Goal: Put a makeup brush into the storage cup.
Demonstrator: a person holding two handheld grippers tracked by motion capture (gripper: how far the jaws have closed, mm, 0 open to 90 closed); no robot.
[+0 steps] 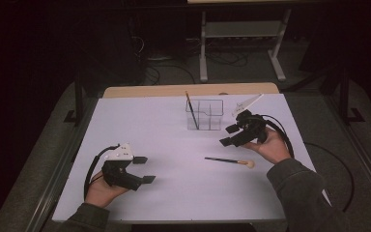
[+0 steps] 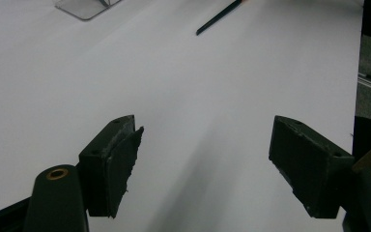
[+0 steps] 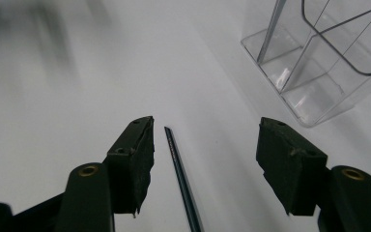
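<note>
— The right gripper (image 1: 229, 134) is held above the white table (image 1: 145, 125), jaws spread wide and nothing gripped between them. In the right gripper view the dark handle of a makeup brush (image 3: 181, 179) is seen on the table below the gap, close to one jaw, not yet pinched.

— And the left gripper (image 1: 144, 169)?

— It is held low at the near left of the table, jaws equally wide apart, with nothing in them. From its own camera only bare white surface is seen between the jaws, with the brush handle (image 2: 220, 17) far off near the top edge.

— So where is that brush placed overall?

— It is laid flat on the table (image 1: 229, 161), near the person's right hand (image 1: 270, 145), pale bristle end pointing right, handle pointing left. It is well apart from the clear acrylic organizer (image 1: 205, 115), which is stood farther back at the centre.

— Is anything already stowed?

— One slim brush (image 1: 192, 110) is leaned upright in a left-hand compartment of the organizer. That part is judged done.

— What is left, then?

— The lying brush is still to be grasped, lifted and dropped into a compartment. The task is reckoned to be about halfway, with the right gripper lined up over the handle but not closed on it.
</note>
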